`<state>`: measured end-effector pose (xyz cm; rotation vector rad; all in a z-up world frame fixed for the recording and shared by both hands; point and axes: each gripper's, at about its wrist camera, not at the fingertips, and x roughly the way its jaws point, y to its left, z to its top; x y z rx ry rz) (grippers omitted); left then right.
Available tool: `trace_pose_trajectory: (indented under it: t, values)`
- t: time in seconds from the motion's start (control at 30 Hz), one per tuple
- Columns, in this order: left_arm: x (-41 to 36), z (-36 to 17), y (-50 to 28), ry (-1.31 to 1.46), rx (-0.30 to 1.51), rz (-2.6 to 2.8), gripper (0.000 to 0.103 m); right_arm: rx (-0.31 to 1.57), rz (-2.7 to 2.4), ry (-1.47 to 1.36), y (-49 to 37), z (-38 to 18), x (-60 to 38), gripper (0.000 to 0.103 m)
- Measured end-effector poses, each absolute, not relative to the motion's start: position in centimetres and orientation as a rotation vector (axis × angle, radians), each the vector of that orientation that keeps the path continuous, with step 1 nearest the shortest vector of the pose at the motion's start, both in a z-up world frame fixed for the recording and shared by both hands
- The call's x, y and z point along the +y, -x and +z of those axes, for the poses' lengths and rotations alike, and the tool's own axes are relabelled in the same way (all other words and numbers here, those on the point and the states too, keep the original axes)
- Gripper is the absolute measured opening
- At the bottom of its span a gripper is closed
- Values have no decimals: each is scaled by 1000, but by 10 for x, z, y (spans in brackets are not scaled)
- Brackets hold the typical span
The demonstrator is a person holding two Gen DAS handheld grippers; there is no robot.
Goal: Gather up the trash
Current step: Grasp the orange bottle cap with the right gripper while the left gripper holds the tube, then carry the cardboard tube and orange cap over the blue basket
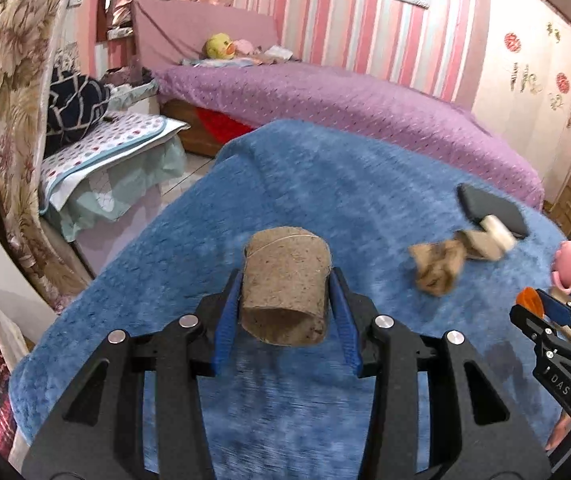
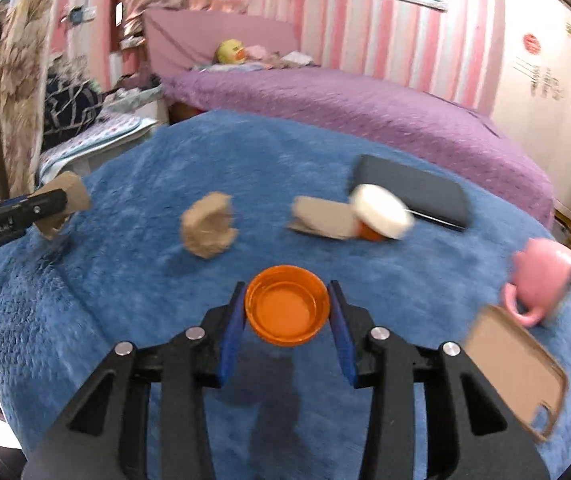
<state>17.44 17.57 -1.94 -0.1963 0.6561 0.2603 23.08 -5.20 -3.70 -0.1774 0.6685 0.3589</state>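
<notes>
— Cardboard first: where is the tube?

— The cardboard tube (image 1: 285, 288) sits between the blue pads of the left gripper (image 1: 285, 292), lifted off the blue blanket (image 1: 325, 184) that covers the tabletop. The jaws are clamped on its sides, open end toward the camera. From the right wrist view the same tube (image 2: 65, 200) shows at the far left, held in the air.

— And the right gripper?

— The right gripper (image 2: 287, 304) has an orange lid (image 2: 287, 306) between its pads, hollow side facing the camera. Both pads touch its rim, so the jaws are clamped on it.

— What trash is left on the blanket?

— A crumpled brown paper wad (image 2: 207, 226) lies near the middle. To its right a flattened piece of cardboard (image 2: 323, 218) lies touching a white round thing (image 2: 381, 212) that sits on something orange; blur hides what they are. Just behind them lies a dark flat case (image 2: 413, 188).

— Anything else?

— A pink mug (image 2: 541, 276) stands tilted at the right edge, and a tan phone case (image 2: 521, 364) lies just in front of it. A purple bed (image 1: 345, 96) runs behind the tabletop.
</notes>
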Motion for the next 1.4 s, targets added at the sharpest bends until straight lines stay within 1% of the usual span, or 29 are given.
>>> trace_pose_trajectory:
  t: [0.27, 0.4, 0.7, 0.87, 1.13, 1.4]
  values:
    - [99, 6, -169, 135, 597, 148, 42, 624, 228, 143, -204, -10, -139, 40]
    - [60, 9, -171, 118, 594, 87, 42, 611, 153, 113, -186, -2, -188, 40]
    - [-19, 3, -172, 120, 611, -32, 42, 611, 7, 42, -165, -9, -268, 40]
    - [-59, -4, -169, 53, 613, -61, 42, 618, -15, 20, -163, -15, -292, 40]
    - [-86, -14, -169, 13, 633, -90, 42, 619, -48, 35, -155, -19, -313, 40]
    - [-95, -14, -165, -10, 617, -98, 42, 613, -76, 16, -148, -18, -330, 40]
